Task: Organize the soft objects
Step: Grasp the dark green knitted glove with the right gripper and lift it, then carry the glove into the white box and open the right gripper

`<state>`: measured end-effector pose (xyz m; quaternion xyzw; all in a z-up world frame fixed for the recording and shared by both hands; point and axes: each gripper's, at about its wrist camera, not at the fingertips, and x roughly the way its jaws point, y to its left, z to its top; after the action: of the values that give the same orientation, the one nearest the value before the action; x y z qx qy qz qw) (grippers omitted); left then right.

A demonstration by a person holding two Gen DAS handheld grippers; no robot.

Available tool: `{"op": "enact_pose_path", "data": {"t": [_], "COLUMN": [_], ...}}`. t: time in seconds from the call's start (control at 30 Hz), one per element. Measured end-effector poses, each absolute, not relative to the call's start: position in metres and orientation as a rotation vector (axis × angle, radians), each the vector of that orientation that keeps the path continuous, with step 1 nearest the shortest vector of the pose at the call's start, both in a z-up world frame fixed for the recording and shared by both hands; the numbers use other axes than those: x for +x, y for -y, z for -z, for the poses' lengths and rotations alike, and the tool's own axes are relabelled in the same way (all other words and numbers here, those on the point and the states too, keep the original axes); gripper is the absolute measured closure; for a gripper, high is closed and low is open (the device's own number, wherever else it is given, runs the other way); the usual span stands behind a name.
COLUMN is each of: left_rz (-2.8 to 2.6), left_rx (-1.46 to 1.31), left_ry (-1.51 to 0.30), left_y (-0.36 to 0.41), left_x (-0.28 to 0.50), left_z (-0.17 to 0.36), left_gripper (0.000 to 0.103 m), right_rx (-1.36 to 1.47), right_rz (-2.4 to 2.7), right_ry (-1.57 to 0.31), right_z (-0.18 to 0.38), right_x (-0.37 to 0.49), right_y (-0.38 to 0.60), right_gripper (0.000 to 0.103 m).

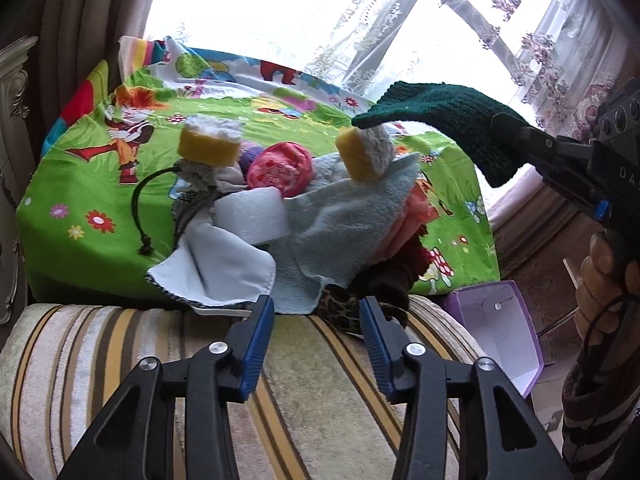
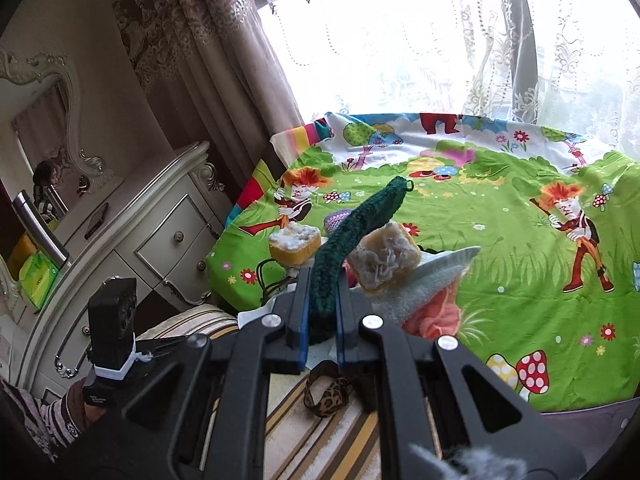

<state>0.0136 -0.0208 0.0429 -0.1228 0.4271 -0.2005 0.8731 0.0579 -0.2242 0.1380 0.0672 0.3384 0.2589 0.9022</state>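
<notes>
Here, my right gripper (image 2: 323, 316) clenched the dark green knitted sock (image 2: 352, 240), lifted between its pads. My left gripper (image 1: 316, 320) hung released, empty, just before the pale blue fleece cloth (image 1: 352, 216).

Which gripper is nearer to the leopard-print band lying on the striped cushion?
Left. The left gripper hangs open just before the leopard-print band, fingertips either side of it, not touching. The right gripper is raised well above and to the side, shut on the green knitted piece.

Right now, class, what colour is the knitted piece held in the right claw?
Dark green knitted piece, clamped in the right claw; clearest in the left wrist view.
</notes>
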Motion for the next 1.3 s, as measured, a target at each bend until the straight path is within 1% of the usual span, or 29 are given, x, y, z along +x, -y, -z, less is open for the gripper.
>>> {"op": "enact_pose_path", "data": {"t": [0.23, 0.37, 0.53, 0.6, 0.8, 1.1, 1.3], "left_rz": [0.558, 0.592, 0.598, 0.594, 0.572, 0.622, 0.646], "left_rx": [-0.086, 0.005, 0.077, 0.094, 0.087, 0.035, 0.047], "left_ry": [-0.864, -0.885, -0.943, -0.965, -0.986, -0.961, -0.959], "left_y": [0.074, 0.099, 0.115, 0.118, 0.116, 0.118, 0.13], "left_x": [0.0, 0.002, 0.008, 0.011, 0.012, 0.005, 0.001], "left_z": [-0.056, -0.052, -0.042, -0.036, -0.032, -0.041, -0.043], "left_gripper": [0.062, 0.062, 0.062, 0.074, 0.097, 0.098, 0.098], "right_rx": [0.169, 0.186, 0.255, 0.281, 0.323, 0.464, 0.529], "right_rz": [-0.459, -0.408, -0.348, -0.324, -0.266, -0.158, -0.103], "right_ry": [-0.66, -0.654, -0.682, -0.699, -0.749, -0.877, -0.976], "right_z": [-0.151, -0.149, -0.134, -0.124, -0.098, -0.036, 0.006], "right_x": [0.03, 0.014, 0.001, -0.002, -0.009, -0.018, -0.023], "right_y": [0.267, 0.293, 0.332, 0.345, 0.373, 0.426, 0.449], "right_gripper": [0.09, 0.09, 0.09, 0.09, 0.09, 0.09, 0.09]}}
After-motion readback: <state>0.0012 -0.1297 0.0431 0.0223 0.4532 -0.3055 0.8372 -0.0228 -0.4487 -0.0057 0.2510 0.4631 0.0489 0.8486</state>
